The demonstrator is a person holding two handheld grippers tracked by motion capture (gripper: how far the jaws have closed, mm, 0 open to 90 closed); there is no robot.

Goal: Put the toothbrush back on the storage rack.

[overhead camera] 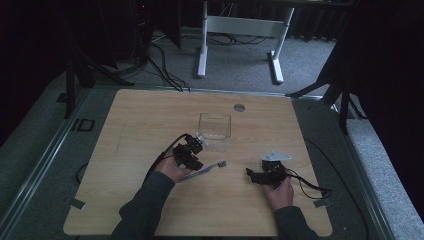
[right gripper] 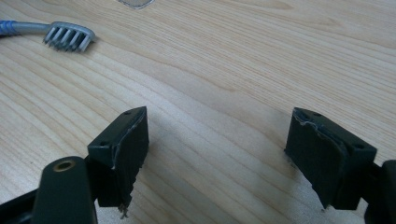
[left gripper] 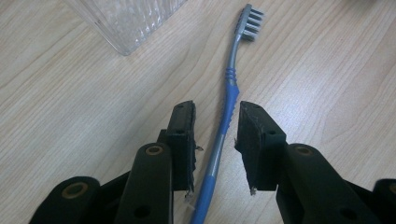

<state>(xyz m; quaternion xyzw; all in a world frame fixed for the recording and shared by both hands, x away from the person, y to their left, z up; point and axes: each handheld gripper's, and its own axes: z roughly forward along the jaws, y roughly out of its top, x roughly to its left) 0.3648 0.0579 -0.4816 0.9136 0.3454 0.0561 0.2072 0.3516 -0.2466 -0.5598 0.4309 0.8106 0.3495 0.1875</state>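
Straddling toothbrush (left gripper: 227,100) | left hand-held gripper (left gripper: 215,119) half-open, not gripping | right hand-held gripper (right gripper: 217,135) wide, empty

You work at a light wooden table (overhead camera: 150,115) with rounded corners and a small round grey disc (overhead camera: 239,107) set into its top near the far edge, right of the middle. Near its centre stands a clear ribbed plastic container (overhead camera: 215,126), upright and open at the top. Just nearer to you lies a blue and grey toothbrush (left gripper: 227,100), flat on the wood, its bristled head pointing right and the handle running back to the left.
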